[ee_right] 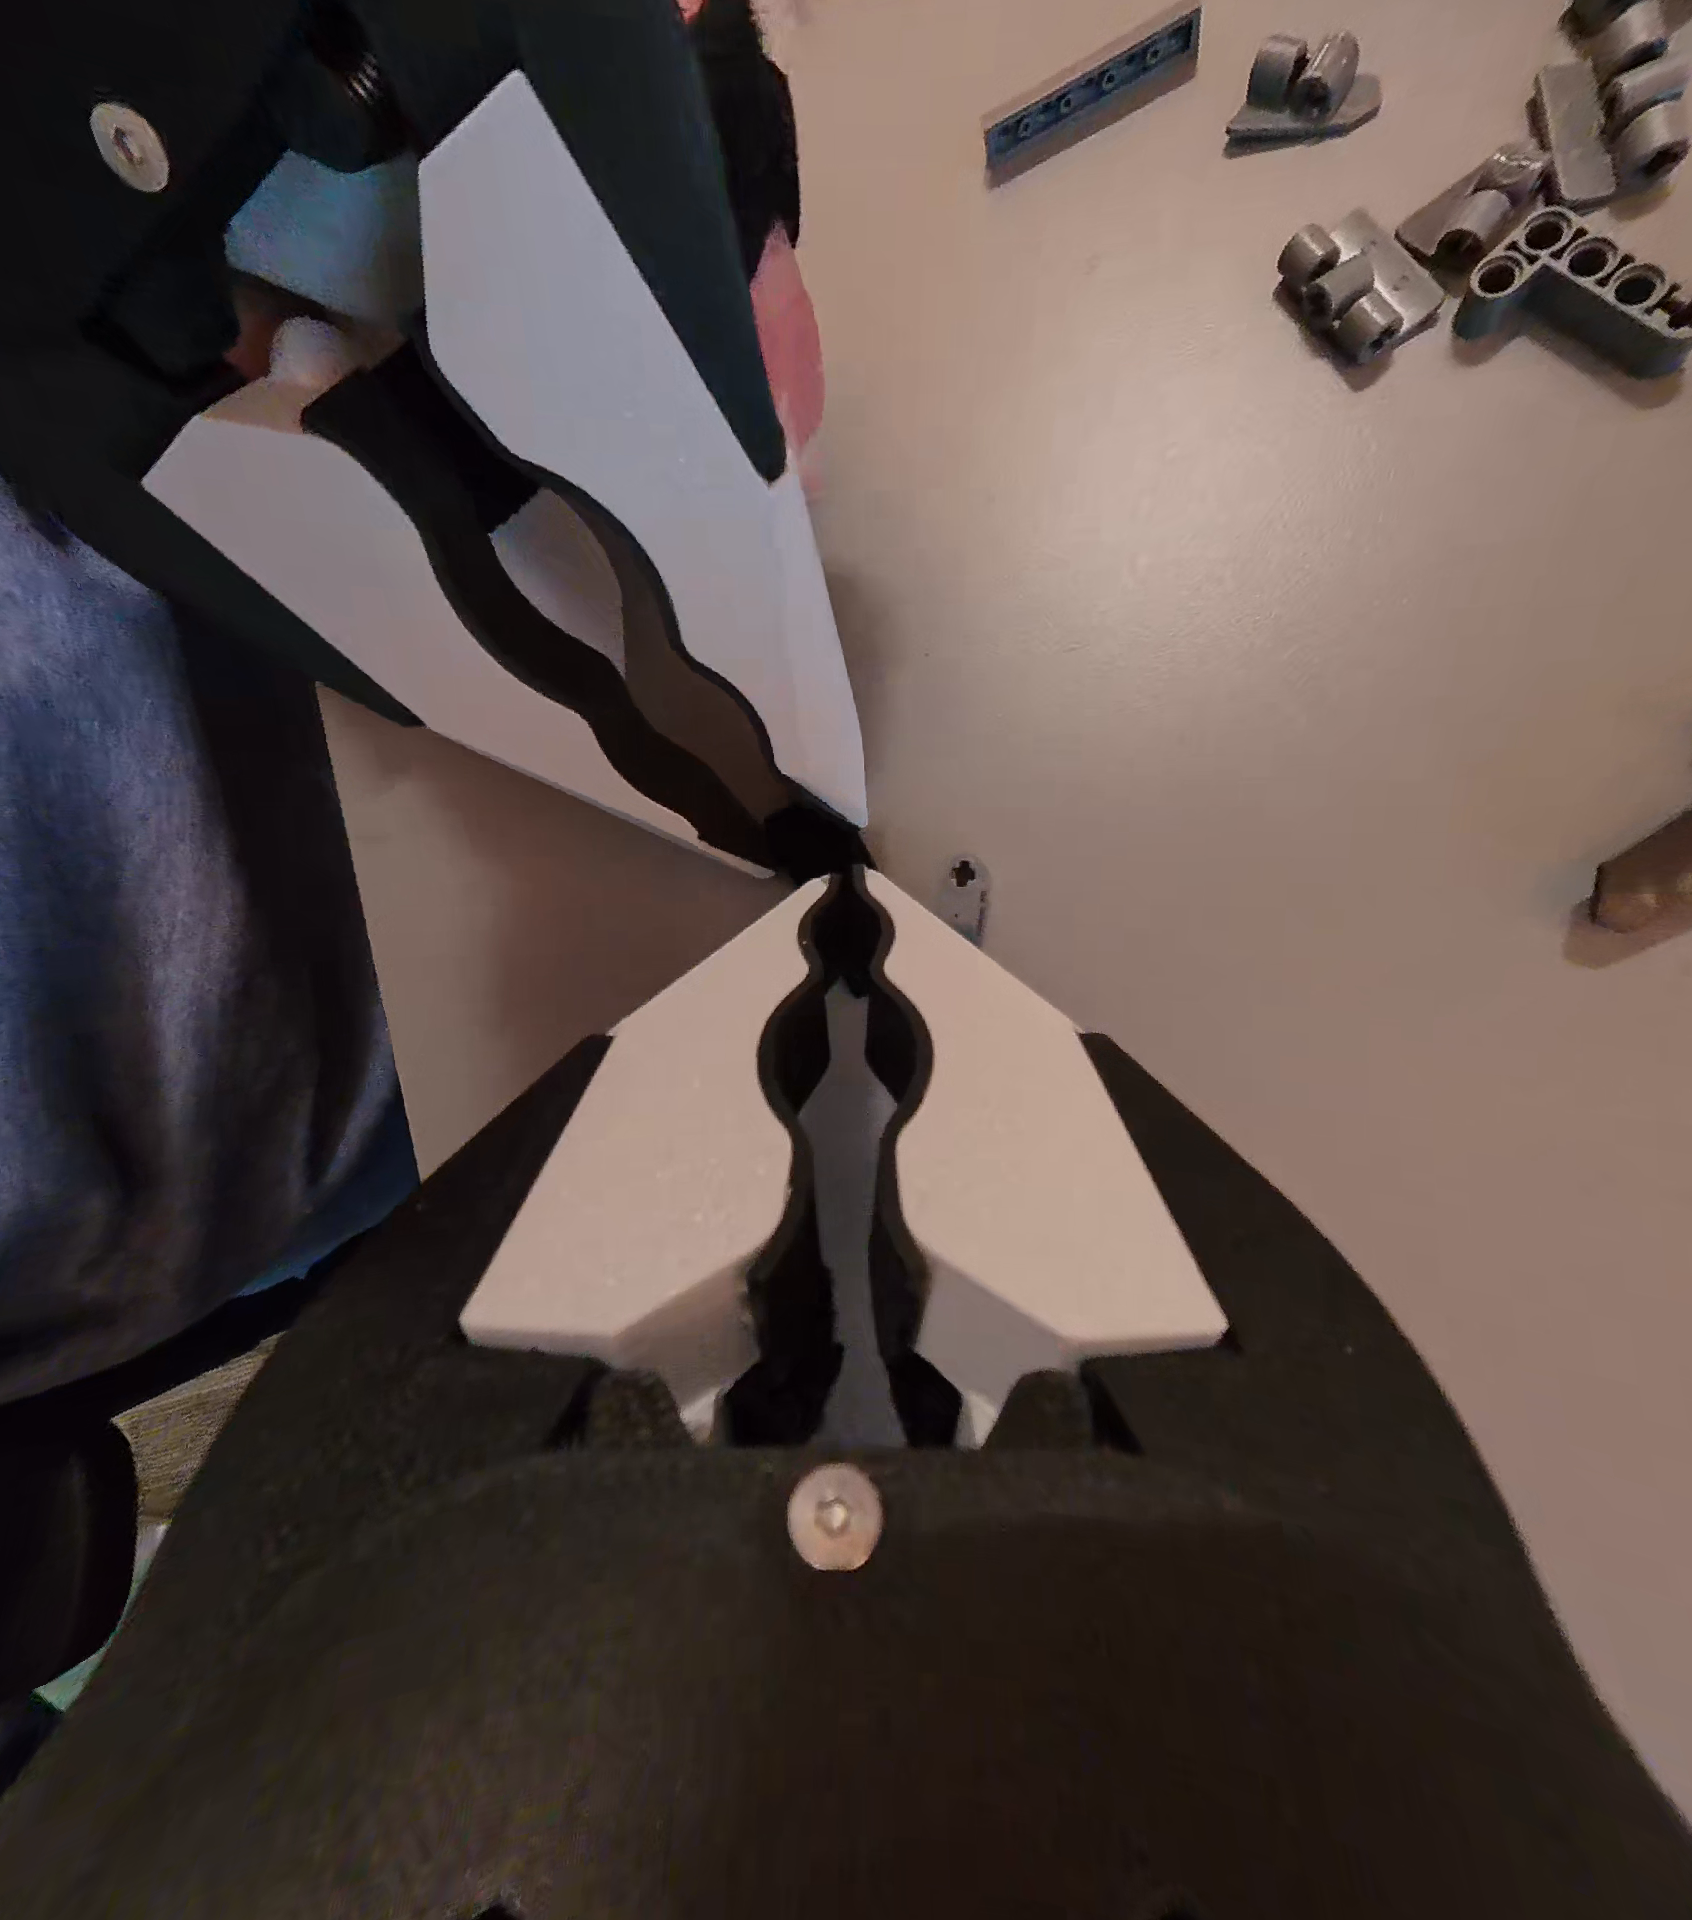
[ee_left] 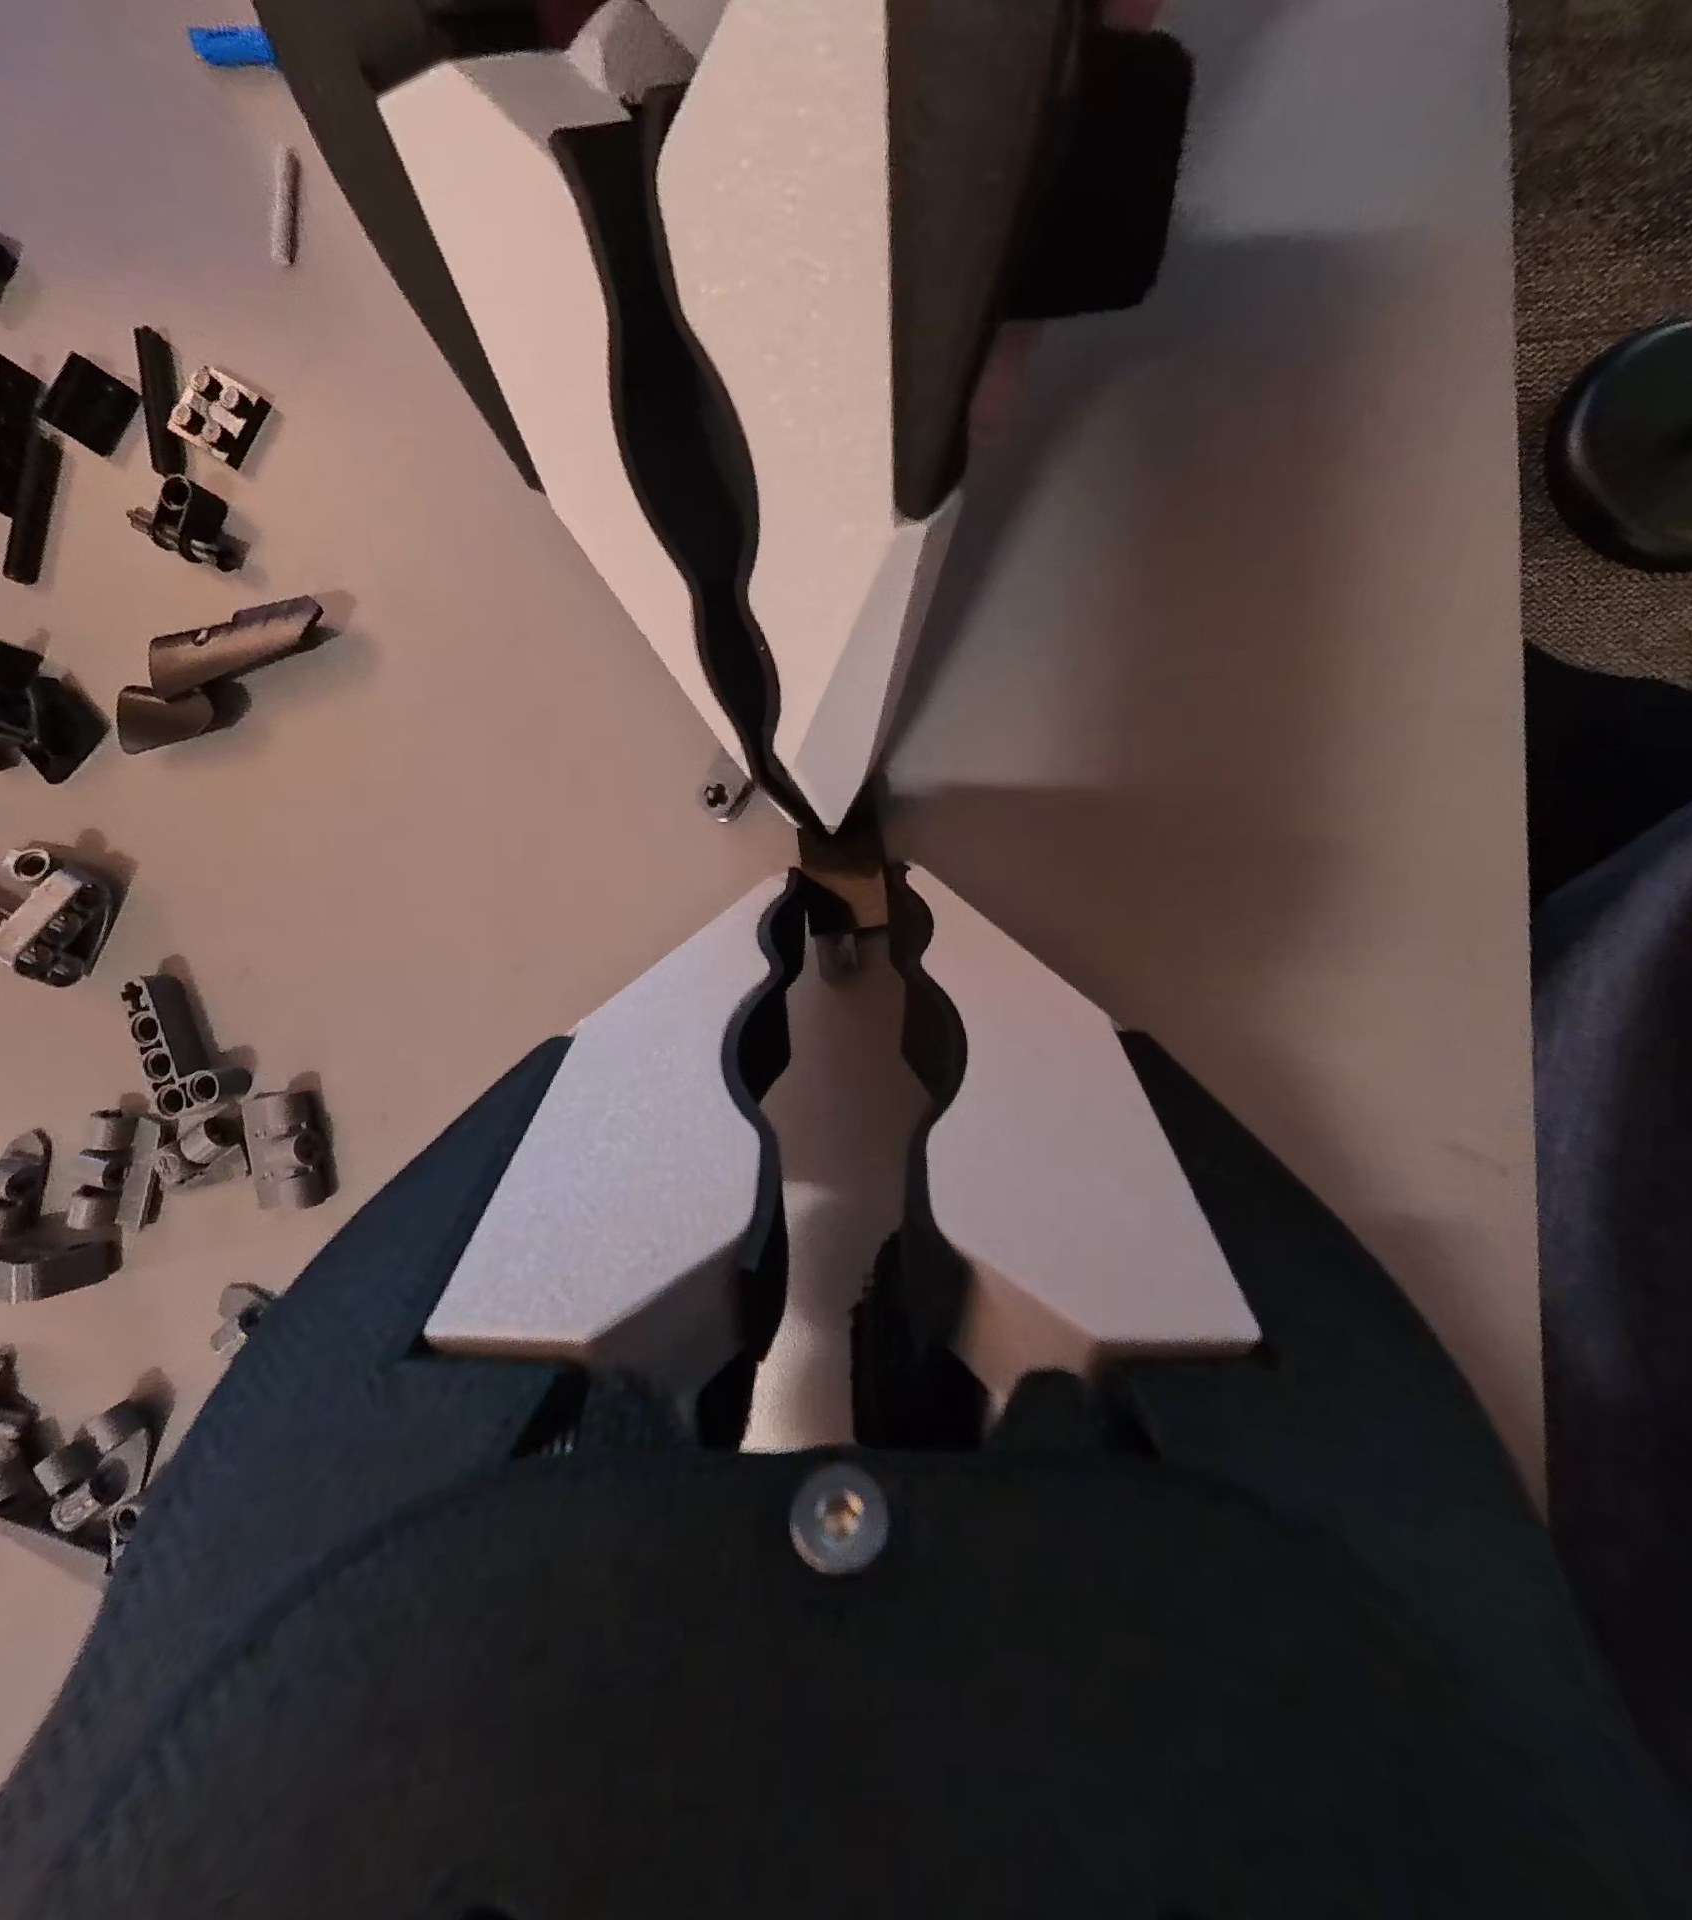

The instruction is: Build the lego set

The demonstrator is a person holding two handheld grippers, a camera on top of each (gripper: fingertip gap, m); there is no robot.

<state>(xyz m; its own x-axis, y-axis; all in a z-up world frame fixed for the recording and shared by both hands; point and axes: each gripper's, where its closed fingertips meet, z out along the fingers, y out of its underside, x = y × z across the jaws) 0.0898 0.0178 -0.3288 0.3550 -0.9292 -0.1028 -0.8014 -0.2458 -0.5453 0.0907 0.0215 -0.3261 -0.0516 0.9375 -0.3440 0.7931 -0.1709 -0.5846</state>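
Lego piece (ee_left: pixel 847 914), small and dark, sits right between the tips of the two grippers, held up above the pale table (ee_left: pixel 1185 831). The left gripper (ee_left: pixel 847 894) has its jaws pulled in tight on one end of this piece. The right gripper (ee_right: pixel 847 894) comes at it from the other side, tip to tip, and its jaws are squeezed together on the piece too. The piece is so small and so hidden by the white fingers (ee_left: pixel 655 1122) that its shape is hard to tell.

Just beside the tips, a little flat grey piece with a cross-shaped hole (ee_right: pixel 969 891) lies on the table.

Farther off, many loose pieces are spread over the table. One is a grey L-shaped beam with round holes (ee_right: pixel 1574 286). Near it are chunky grey pieces (ee_right: pixel 1356 281). A long flat blue-grey strip with holes (ee_right: pixel 1091 94) lies farther away. A group of black pieces (ee_left: pixel 42 447) lies well apart from the grippers. A blue piece (ee_left: pixel 234 47) sits at the far edge.
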